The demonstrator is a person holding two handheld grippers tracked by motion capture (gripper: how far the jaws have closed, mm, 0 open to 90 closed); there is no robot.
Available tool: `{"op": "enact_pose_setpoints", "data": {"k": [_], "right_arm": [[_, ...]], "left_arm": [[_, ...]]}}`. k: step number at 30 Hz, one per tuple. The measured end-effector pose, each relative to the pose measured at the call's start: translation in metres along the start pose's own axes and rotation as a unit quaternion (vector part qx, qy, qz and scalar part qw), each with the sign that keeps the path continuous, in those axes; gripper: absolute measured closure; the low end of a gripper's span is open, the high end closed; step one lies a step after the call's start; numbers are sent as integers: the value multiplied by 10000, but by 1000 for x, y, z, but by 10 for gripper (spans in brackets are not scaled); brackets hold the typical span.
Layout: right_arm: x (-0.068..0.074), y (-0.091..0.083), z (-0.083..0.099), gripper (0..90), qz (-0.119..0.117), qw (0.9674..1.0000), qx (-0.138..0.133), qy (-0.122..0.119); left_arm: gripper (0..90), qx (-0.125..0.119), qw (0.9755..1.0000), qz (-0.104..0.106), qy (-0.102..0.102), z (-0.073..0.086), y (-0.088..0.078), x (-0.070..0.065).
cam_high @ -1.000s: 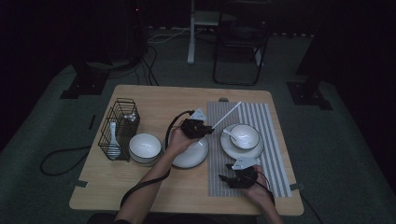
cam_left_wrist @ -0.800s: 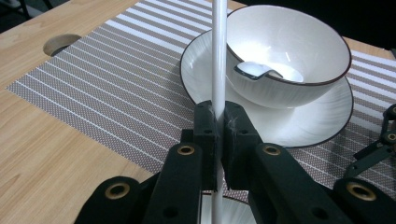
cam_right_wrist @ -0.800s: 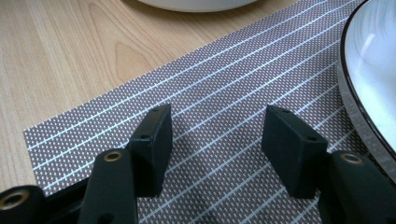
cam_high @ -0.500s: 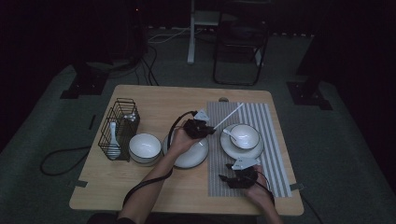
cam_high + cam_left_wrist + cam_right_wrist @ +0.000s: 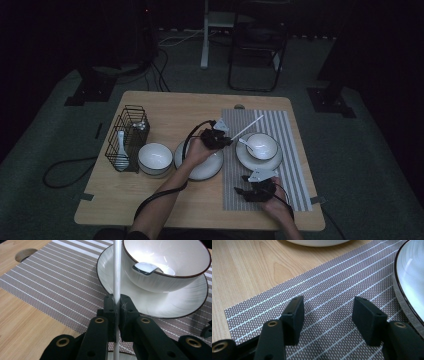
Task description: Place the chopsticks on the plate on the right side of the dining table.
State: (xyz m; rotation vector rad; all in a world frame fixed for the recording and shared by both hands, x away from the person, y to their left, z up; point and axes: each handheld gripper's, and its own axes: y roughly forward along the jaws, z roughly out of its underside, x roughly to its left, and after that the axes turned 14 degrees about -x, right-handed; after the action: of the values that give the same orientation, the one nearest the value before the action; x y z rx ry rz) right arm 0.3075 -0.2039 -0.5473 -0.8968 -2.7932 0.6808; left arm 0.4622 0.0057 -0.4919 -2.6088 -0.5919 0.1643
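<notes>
Fingers of the left gripper (image 5: 116,308) clamped on a thin white chopstick (image 5: 116,272); the pads pinch it low down, so the stick runs straight up between them. A round, smooth rod, glossy like plastic or melamine. Just past it a white bowl (image 5: 172,265) with a dark rim sits on a matching plate (image 5: 150,300), a white spoon (image 5: 146,267) lying inside. Probable reason for the low pinch: it leaves a long free end to lay beside the setting. Under everything, a woven placemat (image 5: 50,287), grey-brown with fine white stripes, on a pale wooden table (image 5: 22,322).

Right gripper view: right gripper (image 5: 327,312) with fingers well apart, nothing between them, hovering low over the same striped mat; a plate edge at the right. Judged idle, parked clear of the other hand.

High view: left gripper (image 5: 216,137) at the mat's left edge, chopstick (image 5: 248,127) slanting up and away from it, over the mat, towards the far side of the table. Right gripper (image 5: 255,190) near the front edge. To the left, an empty plate (image 5: 210,167), a second bowl (image 5: 155,157), and a black wire rack (image 5: 127,137) holding another spoon.
</notes>
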Motion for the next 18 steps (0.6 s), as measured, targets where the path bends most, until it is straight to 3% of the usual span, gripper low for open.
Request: {"op": "enact_pose_setpoints", "data": {"k": [18], "right_arm": [[0,0,0,432,2,10000,-3,-10]], "left_arm": [[861,235,9996,-148,-101,0,21,-1]]}}
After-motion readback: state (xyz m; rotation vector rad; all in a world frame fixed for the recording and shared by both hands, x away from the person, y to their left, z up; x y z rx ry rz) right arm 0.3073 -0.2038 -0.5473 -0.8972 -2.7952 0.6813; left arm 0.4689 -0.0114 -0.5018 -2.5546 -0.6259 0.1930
